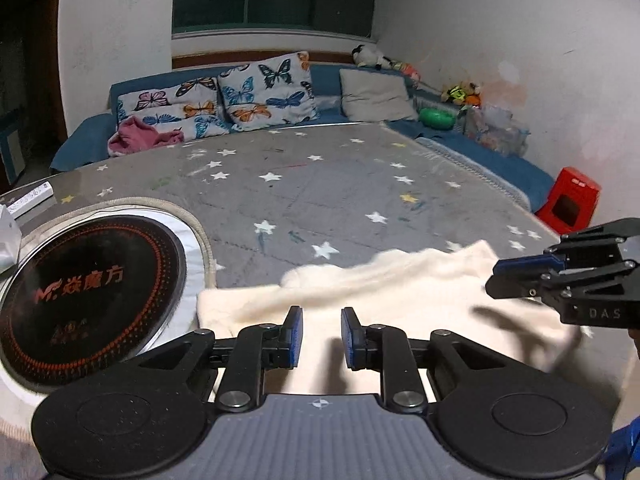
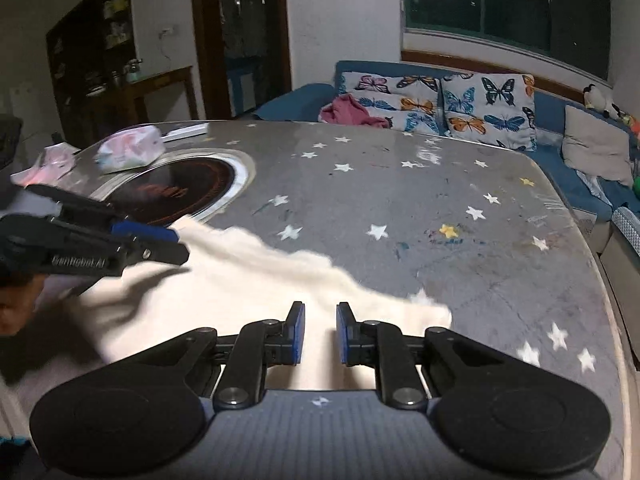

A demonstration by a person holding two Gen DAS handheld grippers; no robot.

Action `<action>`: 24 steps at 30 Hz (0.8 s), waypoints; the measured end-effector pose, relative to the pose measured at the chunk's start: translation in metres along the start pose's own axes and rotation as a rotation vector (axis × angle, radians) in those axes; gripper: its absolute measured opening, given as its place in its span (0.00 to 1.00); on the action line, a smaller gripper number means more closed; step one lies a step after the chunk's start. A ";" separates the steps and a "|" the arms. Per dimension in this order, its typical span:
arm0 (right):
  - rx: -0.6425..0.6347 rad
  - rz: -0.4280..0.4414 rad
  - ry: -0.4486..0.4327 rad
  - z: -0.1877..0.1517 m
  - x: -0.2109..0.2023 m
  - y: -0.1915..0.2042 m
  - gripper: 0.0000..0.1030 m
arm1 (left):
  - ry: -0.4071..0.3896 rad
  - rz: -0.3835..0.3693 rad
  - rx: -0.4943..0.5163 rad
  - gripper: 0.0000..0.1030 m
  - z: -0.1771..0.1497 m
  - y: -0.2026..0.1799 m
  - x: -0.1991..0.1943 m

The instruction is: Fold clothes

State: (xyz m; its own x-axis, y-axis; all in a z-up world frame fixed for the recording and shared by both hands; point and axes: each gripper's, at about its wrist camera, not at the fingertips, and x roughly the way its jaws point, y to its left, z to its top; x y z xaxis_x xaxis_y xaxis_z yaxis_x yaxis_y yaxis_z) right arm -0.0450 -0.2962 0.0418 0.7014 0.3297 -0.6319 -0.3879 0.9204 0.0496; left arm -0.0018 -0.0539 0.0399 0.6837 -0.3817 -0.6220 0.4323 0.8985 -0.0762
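A cream-white fluffy garment [image 1: 400, 296] lies bunched on the near part of the grey star-patterned table [image 1: 320, 184]; it also shows in the right wrist view [image 2: 256, 292]. My left gripper [image 1: 321, 336] is open above the garment's near left part, with nothing between its blue pads. My right gripper [image 2: 320, 332] is open above the garment's near right part and is empty. The right gripper also shows from the side at the right of the left wrist view [image 1: 520, 280], and the left gripper at the left of the right wrist view [image 2: 160, 244].
A round black induction hob [image 1: 88, 292] is set into the table at the left. Tissue packs [image 2: 128, 152] lie beyond it. A blue sofa [image 1: 480, 152] with butterfly pillows [image 1: 264, 92] wraps the far and right sides. A red stool [image 1: 570, 200] stands at the right.
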 end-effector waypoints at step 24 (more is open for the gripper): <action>0.030 -0.023 0.027 -0.029 -0.007 0.004 0.14 | 0.030 0.062 -0.059 0.22 -0.030 0.010 -0.021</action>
State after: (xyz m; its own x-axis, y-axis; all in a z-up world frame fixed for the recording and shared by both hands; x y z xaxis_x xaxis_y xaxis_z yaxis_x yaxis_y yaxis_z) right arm -0.0685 -0.3012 0.0244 0.6932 0.3029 -0.6540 -0.3536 0.9336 0.0576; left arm -0.0292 -0.0302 0.0290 0.6899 -0.3187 -0.6500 0.3533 0.9319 -0.0819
